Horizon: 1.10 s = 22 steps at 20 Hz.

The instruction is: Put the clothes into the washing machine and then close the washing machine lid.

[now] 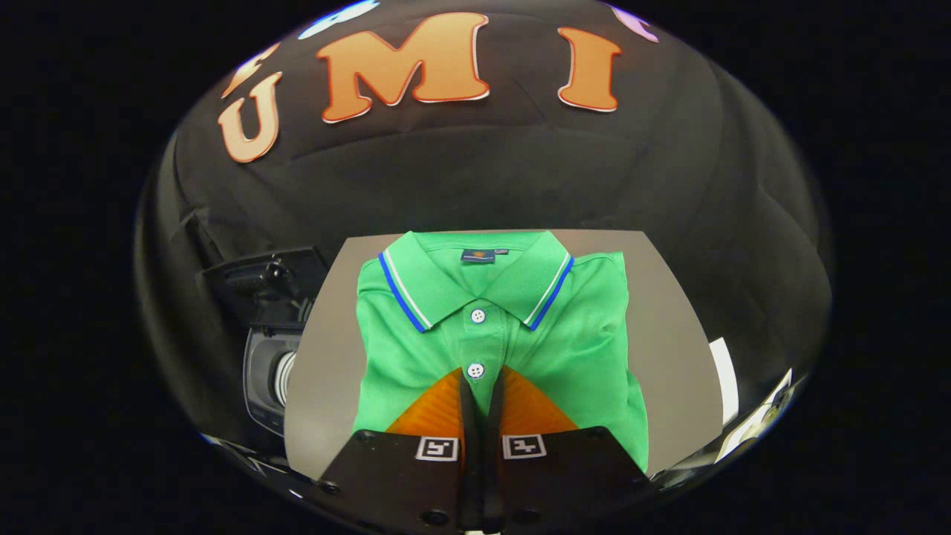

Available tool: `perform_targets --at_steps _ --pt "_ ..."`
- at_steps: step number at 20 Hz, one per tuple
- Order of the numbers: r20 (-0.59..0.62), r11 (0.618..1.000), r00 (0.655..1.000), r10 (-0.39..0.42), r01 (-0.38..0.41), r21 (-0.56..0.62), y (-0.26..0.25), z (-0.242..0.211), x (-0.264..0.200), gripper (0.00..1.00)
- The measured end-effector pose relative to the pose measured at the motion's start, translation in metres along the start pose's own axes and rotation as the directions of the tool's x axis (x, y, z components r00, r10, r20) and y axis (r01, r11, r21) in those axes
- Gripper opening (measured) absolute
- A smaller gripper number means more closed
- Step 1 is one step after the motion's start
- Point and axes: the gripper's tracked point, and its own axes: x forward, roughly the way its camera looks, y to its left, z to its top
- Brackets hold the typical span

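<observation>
Your gripper (481, 383) has its orange fingers (438, 412) pressed together, holding nothing. Just under them, the folded green polo shirt (579, 334) lies on the grey table (669, 312). The washing machine (267, 371) stands beside it.

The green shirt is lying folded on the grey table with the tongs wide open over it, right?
Not quite. In the gripper view the tongs are closed together, tips by the lower button, not wide open. The rest is right: the green shirt lies folded on the grey table.
</observation>
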Motion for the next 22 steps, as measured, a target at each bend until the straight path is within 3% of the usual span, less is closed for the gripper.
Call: perform_targets --at_steps 4,6,10,13,18,22 --pt "0.234 0.995 0.97 0.06 -0.078 0.068 0.002 0.007 -0.007 0.08" --pt "0.4 0.989 0.914 0.068 -0.115 0.094 0.003 0.017 -0.02 0.08" --pt "0.661 0.972 0.744 0.095 -0.212 0.098 0.023 0.06 -0.06 0.08" --pt "0.718 0.967 0.685 0.123 -0.245 0.068 0.03 0.079 -0.089 0.07" --pt "0.778 0.96 0.598 0.19 -0.278 -0.021 0.084 0.093 -0.154 0.07" --pt "0.791 0.96 0.569 0.225 -0.266 -0.082 0.146 0.109 -0.183 0.07"
